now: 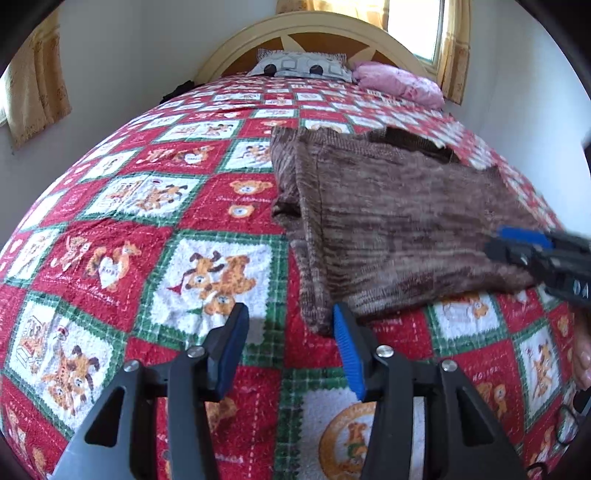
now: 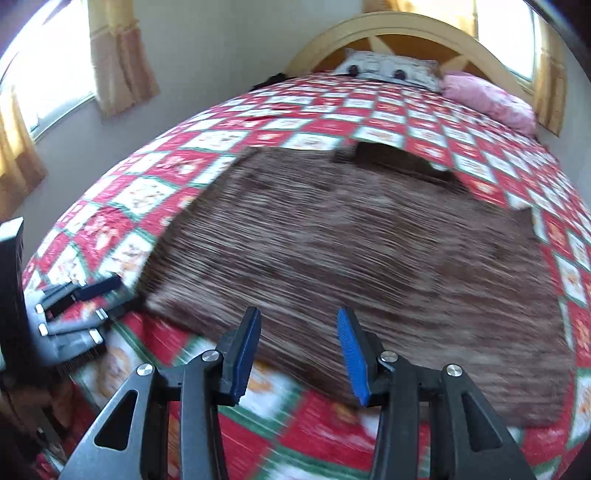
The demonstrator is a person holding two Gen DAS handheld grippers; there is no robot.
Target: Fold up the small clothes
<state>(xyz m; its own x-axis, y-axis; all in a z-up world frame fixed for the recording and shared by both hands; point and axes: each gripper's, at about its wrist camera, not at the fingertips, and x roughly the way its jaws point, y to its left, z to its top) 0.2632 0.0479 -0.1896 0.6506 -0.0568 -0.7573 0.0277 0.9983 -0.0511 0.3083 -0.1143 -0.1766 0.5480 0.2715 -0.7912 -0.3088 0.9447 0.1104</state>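
A brown knitted sweater (image 1: 399,218) lies flat on the bed, partly folded, with a sleeve fold along its left edge. It fills the middle of the right wrist view (image 2: 351,251), which is blurred. My left gripper (image 1: 291,317) is open and empty, just left of the sweater's near left corner. My right gripper (image 2: 297,321) is open and empty over the sweater's near edge. The right gripper also shows at the right edge of the left wrist view (image 1: 532,251), and the left gripper at the left of the right wrist view (image 2: 85,295).
The bed carries a red, green and white teddy-bear quilt (image 1: 155,229). A grey patterned pillow (image 1: 299,66) and a pink pillow (image 1: 399,81) lie by the wooden headboard (image 1: 317,26). Curtained windows (image 2: 48,92) flank the bed.
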